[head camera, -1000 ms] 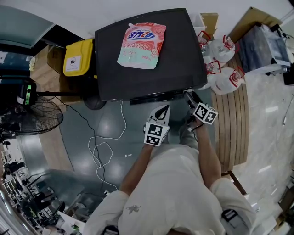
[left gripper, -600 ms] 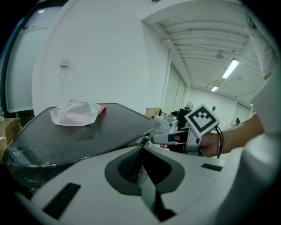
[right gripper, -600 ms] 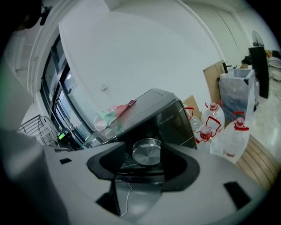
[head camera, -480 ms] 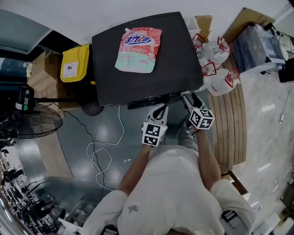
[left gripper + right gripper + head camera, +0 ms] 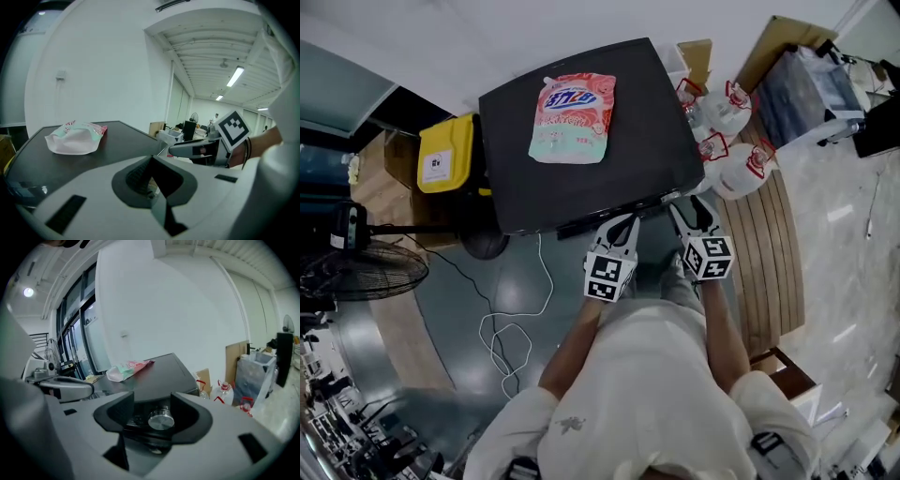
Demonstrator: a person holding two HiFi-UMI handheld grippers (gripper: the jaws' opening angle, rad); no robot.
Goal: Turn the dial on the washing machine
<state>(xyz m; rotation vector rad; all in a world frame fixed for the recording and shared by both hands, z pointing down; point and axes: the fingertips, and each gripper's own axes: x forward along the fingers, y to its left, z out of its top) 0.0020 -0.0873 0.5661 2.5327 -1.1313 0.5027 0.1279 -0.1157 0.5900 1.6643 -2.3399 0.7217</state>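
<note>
The black washing machine (image 5: 581,178) fills the upper middle of the head view, with a pink and green detergent pouch (image 5: 572,117) lying on its lid. Its silver dial (image 5: 161,419) sits on the front panel, between the jaws of my right gripper (image 5: 152,411). Those jaws have just been closing. A gap still shows on the dial's left side, so the right gripper (image 5: 684,211) is open. My left gripper (image 5: 625,223) hovers at the machine's front edge, left of the right one. Its pads (image 5: 136,177) look closed together with nothing between them.
A yellow bin (image 5: 445,155) stands left of the machine. Large water bottles (image 5: 736,159) rest on a slatted wooden platform (image 5: 773,253) to the right. A fan (image 5: 356,272) and a white cable (image 5: 511,319) are on the floor at the left.
Both grippers have risen toward the machine's front edge. The right gripper's marker cube has rolled, and its jaws now frame the dial.
</note>
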